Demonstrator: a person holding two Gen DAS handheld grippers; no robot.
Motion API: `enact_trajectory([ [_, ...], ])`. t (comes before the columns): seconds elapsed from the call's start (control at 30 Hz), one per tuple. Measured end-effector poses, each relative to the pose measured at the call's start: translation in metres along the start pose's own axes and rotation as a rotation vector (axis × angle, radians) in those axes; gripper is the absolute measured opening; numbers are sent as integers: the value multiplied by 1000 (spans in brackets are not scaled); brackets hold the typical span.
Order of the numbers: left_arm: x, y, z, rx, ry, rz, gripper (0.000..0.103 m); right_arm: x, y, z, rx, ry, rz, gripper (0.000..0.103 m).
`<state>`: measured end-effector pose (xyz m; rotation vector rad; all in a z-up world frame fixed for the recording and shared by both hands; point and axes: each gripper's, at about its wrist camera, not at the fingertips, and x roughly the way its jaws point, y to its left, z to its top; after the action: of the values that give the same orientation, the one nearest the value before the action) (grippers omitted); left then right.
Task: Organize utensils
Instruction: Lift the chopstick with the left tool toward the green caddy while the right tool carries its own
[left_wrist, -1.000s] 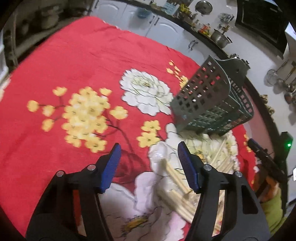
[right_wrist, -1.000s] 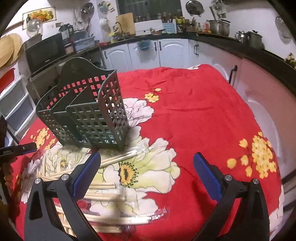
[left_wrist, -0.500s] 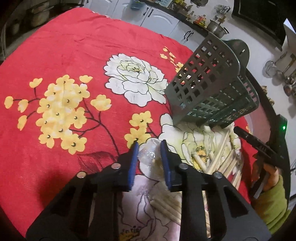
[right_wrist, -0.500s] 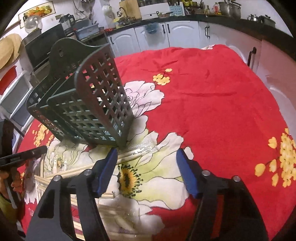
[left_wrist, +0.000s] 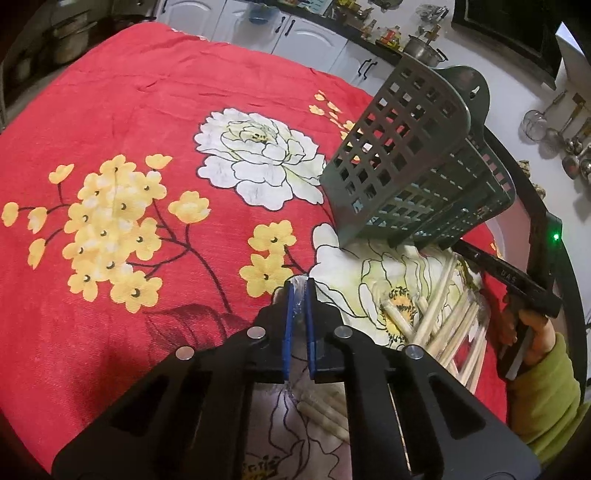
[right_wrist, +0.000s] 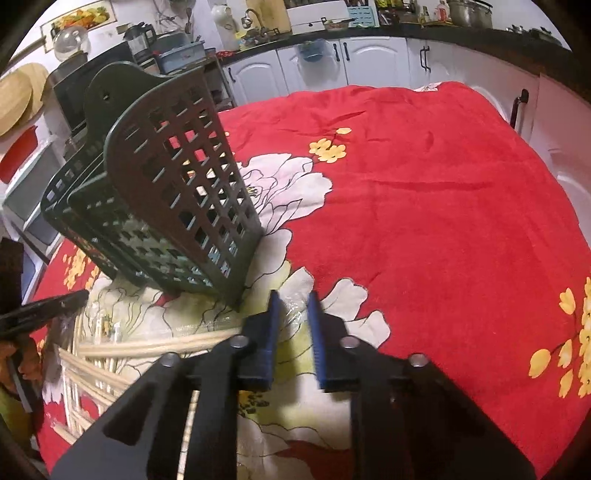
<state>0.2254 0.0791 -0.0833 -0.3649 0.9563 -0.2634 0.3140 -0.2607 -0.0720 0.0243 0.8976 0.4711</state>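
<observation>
- Left gripper (left_wrist: 298, 286) pinching the clear plastic wrap (left_wrist: 297, 320), jaws just closing tight.
- Right gripper (right_wrist: 292, 300) narrowing on the wrap's other end.
- Chopsticks (right_wrist: 155, 345) lying at 9 o'clock, below the basket (right_wrist: 155, 206).

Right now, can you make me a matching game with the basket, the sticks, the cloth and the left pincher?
Things:
1. basket
2. chopsticks
3. tablecloth
4. left gripper

Descriptions:
A. red with flowers
B. pale wood, lying in clear plastic
C. dark green grid, standing behind the chopsticks
D. pinched on clear plastic

Pairs: 1-C, 2-B, 3-A, 4-D
</observation>
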Motion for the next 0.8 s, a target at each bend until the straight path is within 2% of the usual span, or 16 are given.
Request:
enact_trajectory([
  [0.3,-18,1,8,5,-54,-25,2,-47,-11,-5,57,-106,-4,5],
  [0.8,-75,-24,45,75,-254,-2,2,-141,17,2,-54,-298,-39,5],
])
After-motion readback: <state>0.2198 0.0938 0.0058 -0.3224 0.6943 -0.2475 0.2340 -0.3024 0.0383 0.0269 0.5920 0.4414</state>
